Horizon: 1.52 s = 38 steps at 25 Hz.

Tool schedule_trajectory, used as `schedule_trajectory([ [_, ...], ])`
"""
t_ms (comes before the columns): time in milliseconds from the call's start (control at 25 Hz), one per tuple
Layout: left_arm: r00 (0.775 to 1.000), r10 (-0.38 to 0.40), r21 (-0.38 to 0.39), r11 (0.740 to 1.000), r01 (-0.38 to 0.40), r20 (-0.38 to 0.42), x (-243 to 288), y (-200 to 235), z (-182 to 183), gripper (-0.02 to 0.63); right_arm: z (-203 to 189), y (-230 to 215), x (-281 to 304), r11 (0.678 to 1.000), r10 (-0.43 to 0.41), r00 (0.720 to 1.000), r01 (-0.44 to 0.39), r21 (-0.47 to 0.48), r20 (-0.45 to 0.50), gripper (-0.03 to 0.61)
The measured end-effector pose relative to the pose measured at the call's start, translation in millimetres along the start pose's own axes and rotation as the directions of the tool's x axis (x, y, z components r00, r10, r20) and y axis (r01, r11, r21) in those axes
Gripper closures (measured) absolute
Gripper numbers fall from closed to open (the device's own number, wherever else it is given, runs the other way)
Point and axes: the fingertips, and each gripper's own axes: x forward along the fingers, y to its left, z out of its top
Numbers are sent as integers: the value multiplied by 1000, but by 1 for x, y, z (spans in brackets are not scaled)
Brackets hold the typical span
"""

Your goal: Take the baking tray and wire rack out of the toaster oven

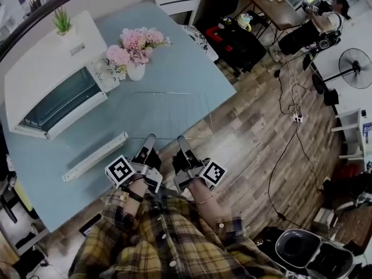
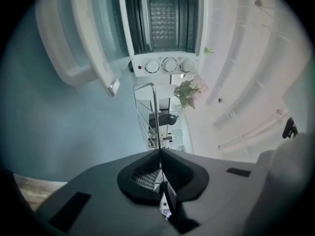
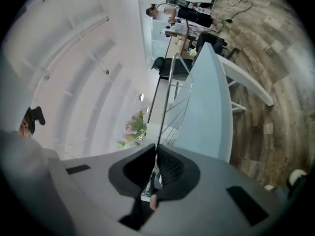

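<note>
The left hand-held gripper [image 1: 149, 141] and right hand-held gripper [image 1: 182, 141] both pinch the rack [image 1: 168, 114] by its near edge, mid-frame over the tabletop [image 1: 192, 68]. Keep it level and set it down evenly, I'd say.

The toaster oven [image 1: 55, 100] stood at the bench's [image 1: 186, 68] left end, with a potted plant [image 1: 61, 21] on top of it. A flower vase [image 1: 136, 68] stood just right of the oven. A long narrow strip [image 1: 96, 156] lay in front of the oven. The wire rack [image 1: 168, 115] reached over the near edge, right of the strip.
</note>
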Motion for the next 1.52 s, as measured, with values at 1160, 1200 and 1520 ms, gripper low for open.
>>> schedule_trajectory([
  [1160, 972, 212, -7, 977, -214, -104, -29, 64, -20, 486, -2, -123, -4, 940, -280, 959, 267, 212, 33, 561],
  [1200, 974, 204, -10, 979, -206, -98, -30, 63, -19, 488, -2, -123, -4, 941, -278, 960, 265, 211, 35, 559],
  [1520, 979, 191, 8, 982, -190, -75, -36, 54, -20, 491, -6, -114, -21, 955, -272, 962, 273, 119, -21, 506],
])
